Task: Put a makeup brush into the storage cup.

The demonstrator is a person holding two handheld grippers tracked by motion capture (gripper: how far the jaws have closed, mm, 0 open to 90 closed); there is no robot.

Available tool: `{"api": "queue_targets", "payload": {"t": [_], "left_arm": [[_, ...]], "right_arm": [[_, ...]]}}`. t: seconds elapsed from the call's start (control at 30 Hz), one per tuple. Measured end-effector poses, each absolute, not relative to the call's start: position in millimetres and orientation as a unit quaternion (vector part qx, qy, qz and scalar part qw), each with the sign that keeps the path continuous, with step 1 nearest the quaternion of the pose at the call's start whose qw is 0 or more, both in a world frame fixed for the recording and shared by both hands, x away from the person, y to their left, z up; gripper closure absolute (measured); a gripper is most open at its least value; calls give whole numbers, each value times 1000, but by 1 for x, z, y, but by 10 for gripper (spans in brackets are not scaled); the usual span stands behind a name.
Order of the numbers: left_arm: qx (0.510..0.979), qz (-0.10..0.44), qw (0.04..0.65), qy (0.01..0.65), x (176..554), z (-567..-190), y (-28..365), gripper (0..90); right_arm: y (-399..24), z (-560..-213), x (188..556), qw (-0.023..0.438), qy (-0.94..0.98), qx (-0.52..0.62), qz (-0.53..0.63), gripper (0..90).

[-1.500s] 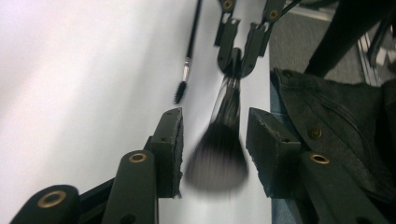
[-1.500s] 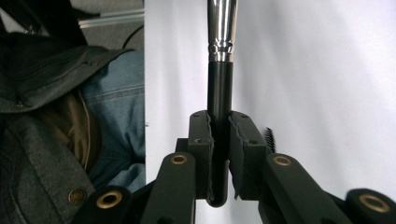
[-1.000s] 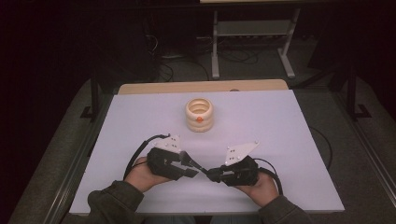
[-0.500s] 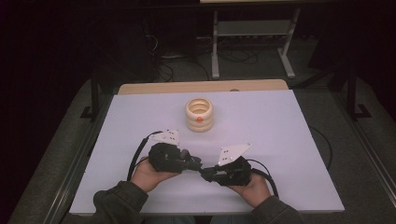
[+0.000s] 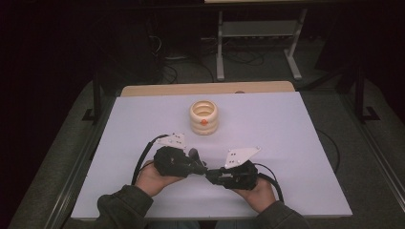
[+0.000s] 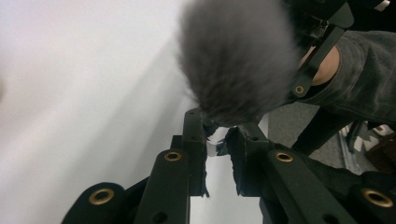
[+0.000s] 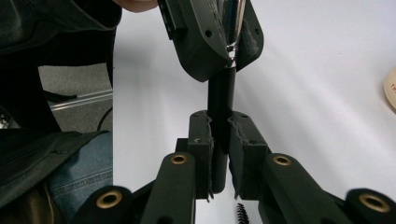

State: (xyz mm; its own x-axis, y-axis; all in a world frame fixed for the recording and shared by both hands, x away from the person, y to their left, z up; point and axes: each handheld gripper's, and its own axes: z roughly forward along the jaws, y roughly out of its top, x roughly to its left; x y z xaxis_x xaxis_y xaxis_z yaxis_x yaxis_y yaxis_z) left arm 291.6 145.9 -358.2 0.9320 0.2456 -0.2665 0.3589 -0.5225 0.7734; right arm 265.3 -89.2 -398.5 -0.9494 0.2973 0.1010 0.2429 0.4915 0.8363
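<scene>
Two grippers share one makeup brush [image 5: 193, 153] over the bench [image 5: 296, 138], on the person's side of the cream cup [image 5: 204, 117]. The left gripper [image 5: 203, 169] has just closed its fingers on the silver collar, and the right gripper [image 5: 212, 175] clamps the black handle. Both hands sit low, pointing at each other. This looks like a handover, so next one side should let go cleanly.

The tabletop [image 5: 296, 124] carries a stack of rings [image 5: 204, 117] near the middle of its far half, well apart from both side edges. Toward the near edge, the left gripper [image 5: 198, 168] and the right gripper [image 5: 215, 174] lie close together, jaws pointing at each other, midway between the side edges. A makeup brush [image 7: 222, 93] runs between them, its handle in the right gripper's jaws, its bristle end [image 6: 236, 56] beyond the left gripper's jaws.
</scene>
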Motion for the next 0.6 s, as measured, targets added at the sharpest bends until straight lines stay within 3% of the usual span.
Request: {"api": "queue_targets", "payload": {"t": [0.2, 0.33, 0.6], "left_arm": [[877, -56, 446, 167, 292, -356, 141, 782], [883, -46, 436, 165, 293, -353, 137, 783], [890, -33, 420, 174, 303, -351, 135, 783]], "right_arm": [[-89, -398, 266, 29, 866, 158, 474, 773], [-91, -400, 269, 24, 870, 169, 462, 642], [-112, -401, 276, 21, 867, 196, 457, 529]]}}
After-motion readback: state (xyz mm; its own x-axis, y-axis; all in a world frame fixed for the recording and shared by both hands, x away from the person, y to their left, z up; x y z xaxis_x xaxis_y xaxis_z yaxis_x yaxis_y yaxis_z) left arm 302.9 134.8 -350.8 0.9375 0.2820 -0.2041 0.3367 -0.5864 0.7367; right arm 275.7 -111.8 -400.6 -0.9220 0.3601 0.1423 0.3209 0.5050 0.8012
